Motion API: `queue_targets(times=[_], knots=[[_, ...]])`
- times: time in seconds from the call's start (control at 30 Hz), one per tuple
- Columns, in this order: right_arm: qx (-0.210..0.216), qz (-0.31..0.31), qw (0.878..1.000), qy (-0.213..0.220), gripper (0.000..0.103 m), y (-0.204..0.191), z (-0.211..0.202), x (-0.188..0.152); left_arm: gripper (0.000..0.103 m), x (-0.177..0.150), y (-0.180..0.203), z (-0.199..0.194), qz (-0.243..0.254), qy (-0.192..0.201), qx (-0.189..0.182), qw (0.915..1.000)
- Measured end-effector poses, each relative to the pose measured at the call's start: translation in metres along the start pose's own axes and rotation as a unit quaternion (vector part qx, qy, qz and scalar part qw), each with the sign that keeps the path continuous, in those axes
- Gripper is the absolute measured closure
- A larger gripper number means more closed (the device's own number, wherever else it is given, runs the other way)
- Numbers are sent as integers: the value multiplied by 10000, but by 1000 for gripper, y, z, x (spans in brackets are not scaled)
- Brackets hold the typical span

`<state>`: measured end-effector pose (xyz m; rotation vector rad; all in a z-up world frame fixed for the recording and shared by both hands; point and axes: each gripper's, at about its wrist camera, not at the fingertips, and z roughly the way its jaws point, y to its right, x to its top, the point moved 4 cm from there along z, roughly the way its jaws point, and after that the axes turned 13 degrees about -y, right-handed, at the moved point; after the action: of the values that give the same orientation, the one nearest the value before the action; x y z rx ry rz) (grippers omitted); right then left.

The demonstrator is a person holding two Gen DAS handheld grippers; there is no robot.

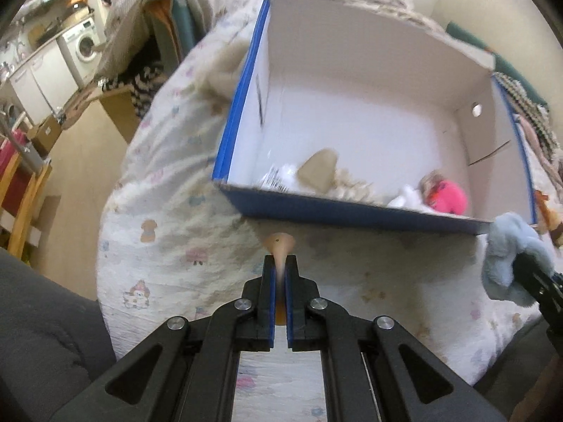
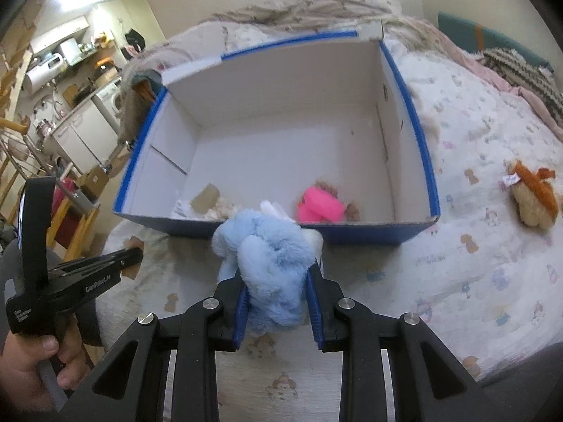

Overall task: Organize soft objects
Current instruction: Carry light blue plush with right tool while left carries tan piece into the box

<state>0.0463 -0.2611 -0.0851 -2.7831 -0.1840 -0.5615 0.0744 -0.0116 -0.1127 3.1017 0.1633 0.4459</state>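
Observation:
A blue cardboard box [image 1: 352, 212] with a white inside stands on the bed; it also shows in the right wrist view [image 2: 366, 234]. Inside lie a pink plush [image 2: 320, 207], a beige toy [image 1: 318, 172] and white soft pieces. My right gripper [image 2: 278, 281] is shut on a light blue plush [image 2: 271, 263], held just in front of the box's near wall; the plush also shows in the left wrist view [image 1: 510, 260]. My left gripper [image 1: 280, 263] is shut on a thin tan, soft piece [image 1: 280, 244], left of the right gripper and short of the box.
A brown and orange plush [image 2: 535, 197] lies on the patterned bedspread [image 2: 475, 246] right of the box. Blankets are piled behind the box. A kitchen with a washing machine [image 1: 84, 42] lies far left. Wooden furniture [image 1: 21, 190] stands beside the bed.

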Motion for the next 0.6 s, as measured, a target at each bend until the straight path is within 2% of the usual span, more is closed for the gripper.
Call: queue_targets(times=[0.03, 0.17, 0.3, 0.5, 0.6], knots=[[8, -22, 10000, 83, 73, -1, -4, 0, 99, -3, 17, -10, -2, 62, -29, 10000], [157, -27, 9989, 442, 73, -4, -20, 3, 99, 1, 27, -26, 129, 198, -153, 9996], [501, 350, 9963, 599, 73, 5, -31, 11, 99, 17, 30, -44, 167, 466, -230, 9985], [584, 569, 9940, 729, 73, 19, -41, 32, 99, 55, 36, -66, 322, 837, -252, 9956], [433, 462, 9950, 770, 73, 23, -41, 47, 99, 73, 40, -66, 393, 928, -170, 9948]])
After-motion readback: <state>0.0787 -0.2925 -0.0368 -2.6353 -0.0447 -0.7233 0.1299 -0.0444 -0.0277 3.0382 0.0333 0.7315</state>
